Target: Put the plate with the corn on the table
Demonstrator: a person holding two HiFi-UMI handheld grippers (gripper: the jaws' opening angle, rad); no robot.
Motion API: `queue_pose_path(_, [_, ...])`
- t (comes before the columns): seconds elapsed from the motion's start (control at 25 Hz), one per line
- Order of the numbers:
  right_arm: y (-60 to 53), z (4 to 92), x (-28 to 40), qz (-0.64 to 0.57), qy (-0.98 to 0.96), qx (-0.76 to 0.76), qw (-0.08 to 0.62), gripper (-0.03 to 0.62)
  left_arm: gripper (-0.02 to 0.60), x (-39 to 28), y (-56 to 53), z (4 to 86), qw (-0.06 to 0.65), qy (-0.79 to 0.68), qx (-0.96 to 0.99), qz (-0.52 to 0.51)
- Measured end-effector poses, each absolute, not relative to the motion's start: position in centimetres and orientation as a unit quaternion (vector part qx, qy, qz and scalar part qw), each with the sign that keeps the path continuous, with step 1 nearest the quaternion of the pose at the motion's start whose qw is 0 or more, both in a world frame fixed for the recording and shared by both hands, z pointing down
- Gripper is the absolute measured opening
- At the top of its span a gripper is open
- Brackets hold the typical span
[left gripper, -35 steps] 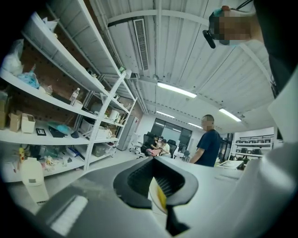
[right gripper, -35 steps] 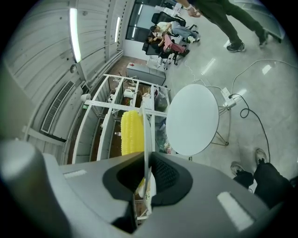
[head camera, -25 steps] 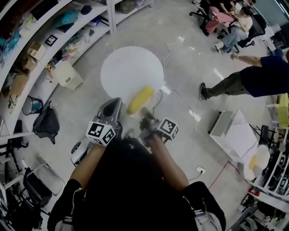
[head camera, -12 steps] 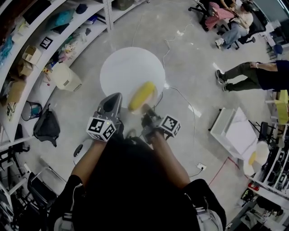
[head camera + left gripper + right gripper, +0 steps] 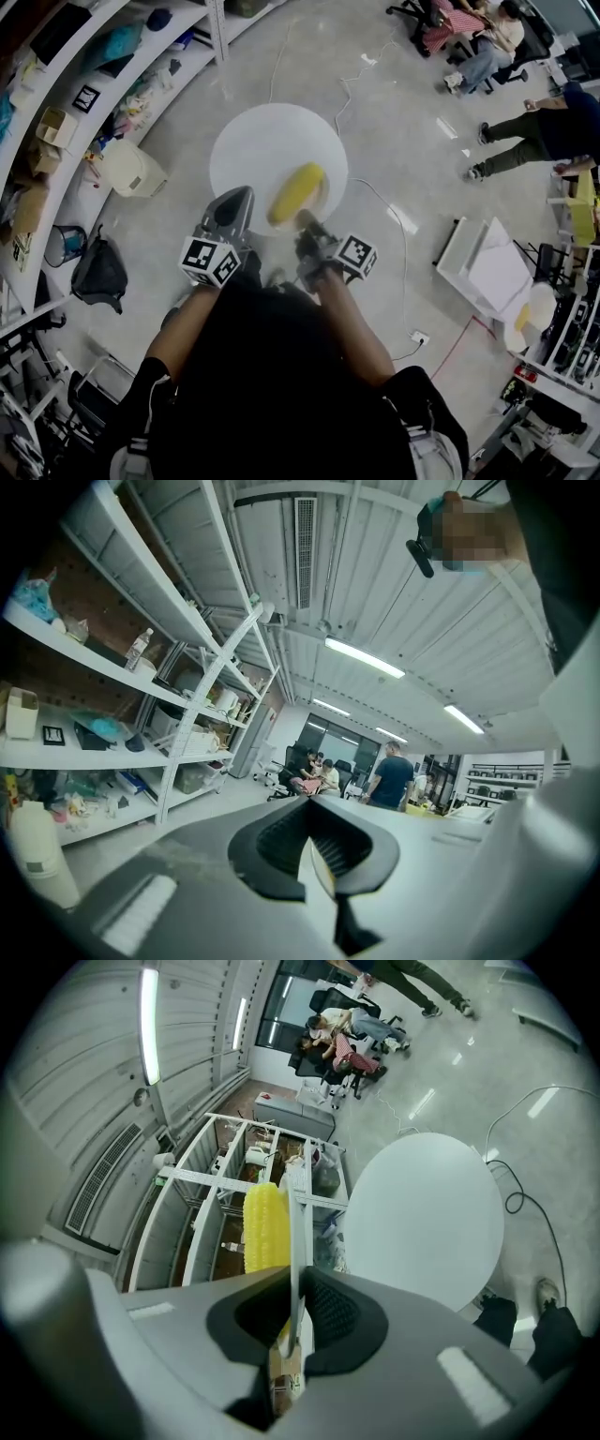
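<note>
Your right gripper (image 5: pixel 292 1316) is clamped on the near rim of the plate (image 5: pixel 293 1241), its pads pressing the thin edge from both sides, so the whole plate hangs off that one grip. Just past the jaws the corn (image 5: pixel 265 1227) lies loose on the plate, touching it but held by nothing else. Your left gripper (image 5: pixel 314 855) rides just beside the right one on its left, jaws drawn together with nothing between them, taking no share of the load. Ahead of the right gripper and below it sits the round white table (image 5: pixel 253 150); from the head view the plate overlaps the table's near edge, though how high above the top it hangs cannot be told. Beyond the table on the left side stand the shelves (image 5: pixel 103 84), well apart from your path. This looks like the carrying step, with the set-down not yet begun. For the next move, bring the plate further over the tabletop, hold it level so the corn does not roll off the far side, lower it until its underside rests flat, and only then spread the jaws and draw the gripper back off the rim.
</note>
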State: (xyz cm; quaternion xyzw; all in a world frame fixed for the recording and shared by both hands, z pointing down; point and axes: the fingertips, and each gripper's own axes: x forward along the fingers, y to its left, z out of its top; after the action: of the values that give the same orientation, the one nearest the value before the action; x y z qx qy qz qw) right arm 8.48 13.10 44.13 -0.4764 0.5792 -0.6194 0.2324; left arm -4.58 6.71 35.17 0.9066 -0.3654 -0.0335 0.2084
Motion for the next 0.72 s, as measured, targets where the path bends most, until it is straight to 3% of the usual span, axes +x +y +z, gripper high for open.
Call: queue_pose_path(0.72, [8.1,44.5,6.2,-0.615,0.561,-0.501,0.237,0.04,0.003,-7.4,0.6,36.0,0.223,-0.343,0.912,-0.033])
